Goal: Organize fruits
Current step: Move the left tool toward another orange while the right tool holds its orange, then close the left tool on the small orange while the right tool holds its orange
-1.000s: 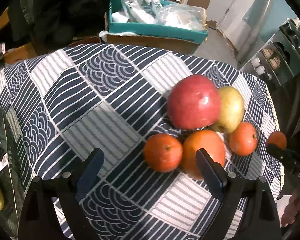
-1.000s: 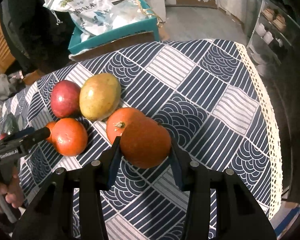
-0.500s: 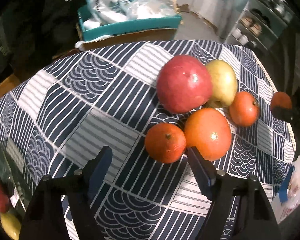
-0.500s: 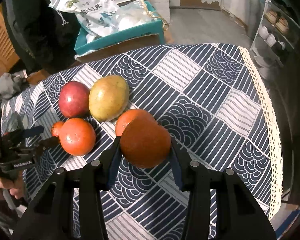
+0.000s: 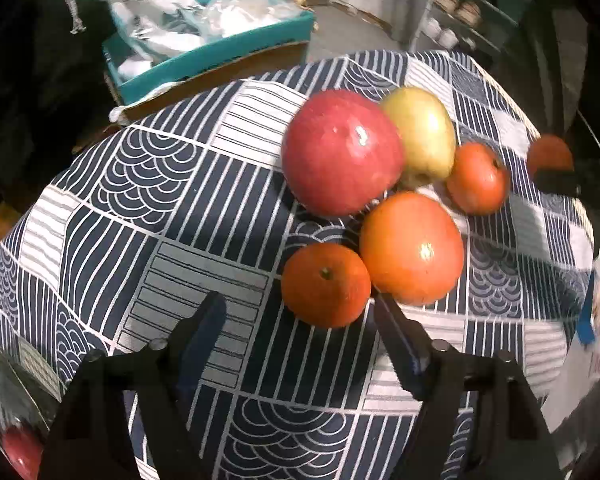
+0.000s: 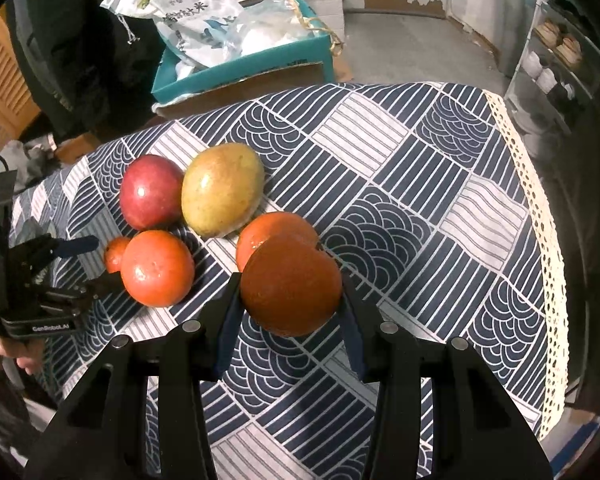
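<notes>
The counter [image 6: 440, 200] is covered by a woven cloth printed in navy and white squares of straight stripes and concentric arcs, with a cream lace trim [image 6: 540, 240] along its right edge. The right tongs [image 6: 290, 292] are clenched on a round, matte deep-orange fruit [image 6: 292, 286], held between the blue pads above the cloth toward the counter's near edge. Behind it and touching in view lies a second orange fruit [image 6: 274, 228]. Toward the left edge sits a cluster: a glossy red apple [image 6: 152, 192], a smooth yellow-green mango [image 6: 222, 188] touching it, a shiny tomato-like orange fruit [image 6: 158, 268], and a small dimpled mandarin [image 5: 326, 284] with a green stem scar. The left tongs [image 5: 300, 316] are closing just beside the mandarin; their pads do not press on it. Their black body reads "GenRobot.AI" in the right wrist view. Beyond the far edge stands a teal cardboard box [image 6: 244, 68] holding crinkled plastic bags [image 6: 196, 20] with printing too small to read.
</notes>
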